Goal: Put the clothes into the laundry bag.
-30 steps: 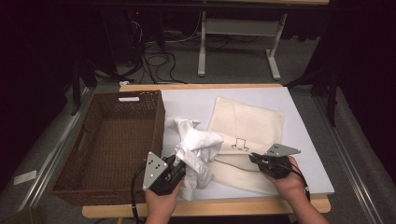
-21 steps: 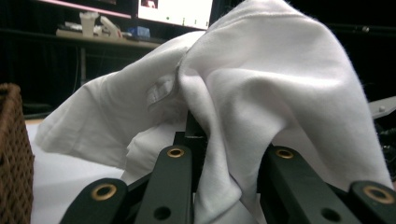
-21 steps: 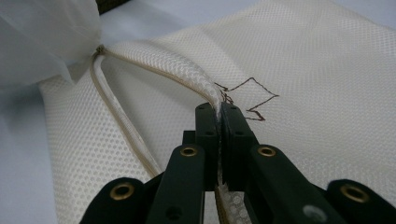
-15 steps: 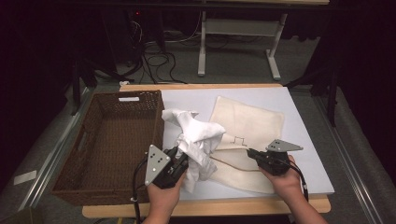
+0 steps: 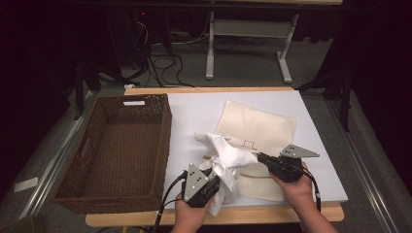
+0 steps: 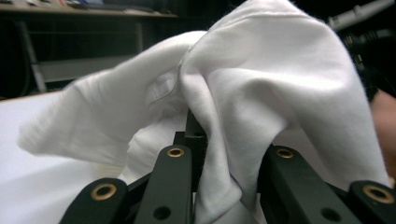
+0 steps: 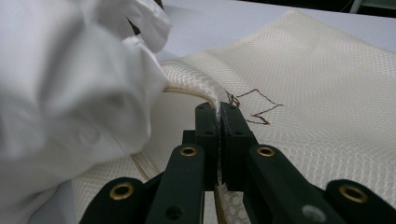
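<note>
The left gripper [image 5: 210, 187] sits at the lower centre of the high view, held in the person's left hand [image 5: 189, 217] at the near edge of the surface [image 5: 194, 109]. In the left gripper view its fingers [image 6: 187, 154] are clamped on a fold of the white garment [image 6: 261, 79], which drapes over and between them and rises toward the top of that frame.

The right gripper [image 5: 262, 158] lies to the right of centre in the high view, held in the right hand [image 5: 296, 187], pointing toward the left of the frame. In the right gripper view its fingers [image 7: 205, 135] stand together, pinching the raised rim of the cream mesh bag [image 7: 317, 93]. A thin brown thread [image 7: 257, 105] lies on the mesh just beyond the fingertips. The white garment bulges in the left half of that frame, touching the bag's lifted rim.

In the high view the white garment [image 5: 228, 155] is bunched between the two grippers, partly on the near-left corner of the cream mesh bag [image 5: 257, 126] and partly hanging down beside the left gripper. The bag lies flat on the surface, extending toward the upper right of centre.

A brown wicker basket [image 5: 116, 150] stands at the left of the frame, on the surface's left edge, just beside the garment but apart from it. Beyond the surface, a white table frame [image 5: 243, 43] and cables [image 5: 160, 53] are on the floor at the top of the frame.
</note>
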